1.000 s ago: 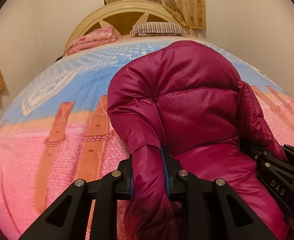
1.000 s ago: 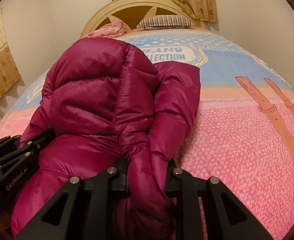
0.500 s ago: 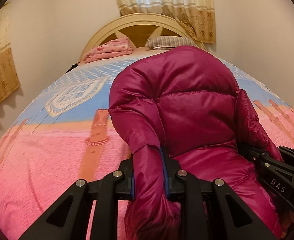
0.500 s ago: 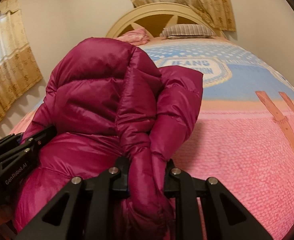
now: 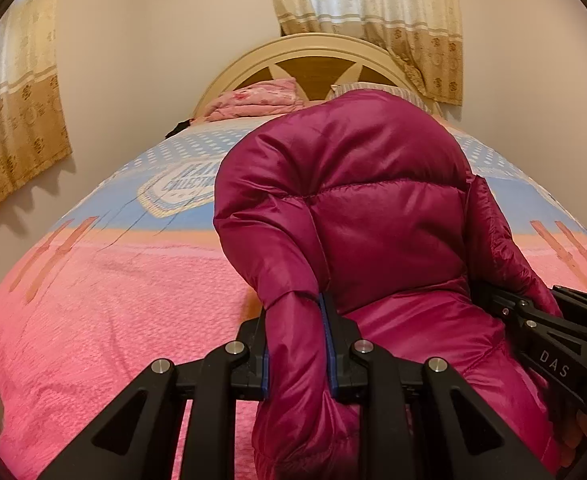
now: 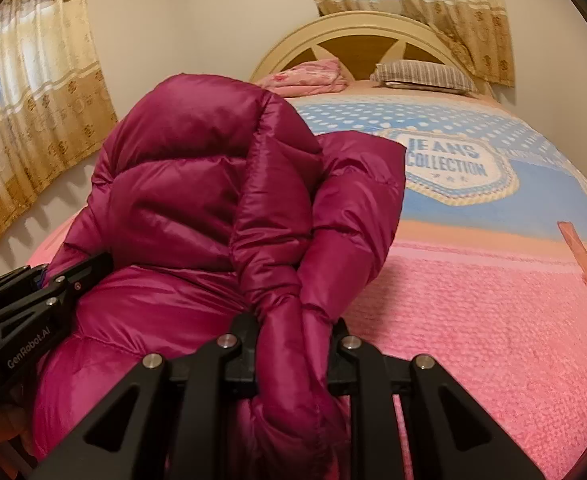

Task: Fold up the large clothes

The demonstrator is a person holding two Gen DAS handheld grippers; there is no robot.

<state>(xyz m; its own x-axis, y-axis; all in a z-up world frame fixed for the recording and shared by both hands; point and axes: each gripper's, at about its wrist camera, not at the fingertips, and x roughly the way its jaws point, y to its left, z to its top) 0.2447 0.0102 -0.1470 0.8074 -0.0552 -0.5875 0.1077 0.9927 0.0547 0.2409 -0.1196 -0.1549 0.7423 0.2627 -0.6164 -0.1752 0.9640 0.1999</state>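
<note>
Left gripper (image 5: 296,336) clamped on a bunched edge of the magenta puffer jacket (image 5: 357,216); right gripper (image 6: 295,344) likewise clamped on the opposite edge. Jacket stands higher over the pink bedspread (image 5: 105,304) than a second ago, now hiding most of the striped pillow (image 6: 421,74) in the left view

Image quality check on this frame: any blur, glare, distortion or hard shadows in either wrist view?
Left wrist view: strong fisheye bending, dark vignette corners; the jacket shows soft sheen, no blown glare; the left gripper is sharp; scalloped curtain shadows on the wall. Right wrist view: same barrel distortion, the bedspread looks slightly soft at right, the right gripper sharp, the window curtain brightly backlit.
</note>
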